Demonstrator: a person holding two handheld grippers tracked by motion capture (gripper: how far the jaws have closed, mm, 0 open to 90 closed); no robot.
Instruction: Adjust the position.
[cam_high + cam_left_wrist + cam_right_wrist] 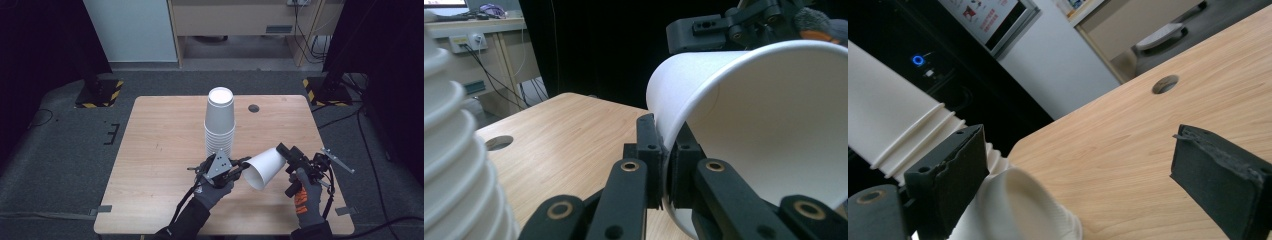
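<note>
the left hand-held gripper (663, 165) pinches the rim of a loose paper cup (265, 166); the right hand-held gripper (283, 151) stands spread at its base. keep the pinch light so the rim won't crease. the cup lies tilted above the near bench (160, 150), mouth near-left, base far-right, right of the cup stack (220, 122).

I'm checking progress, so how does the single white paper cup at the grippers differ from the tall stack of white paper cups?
The single white paper cup lies tilted sideways, off the table, pinched at its rim by the left gripper. The stack of white paper cups stands upside down on the wooden table, ungripped. Both are plain white paper.
</note>
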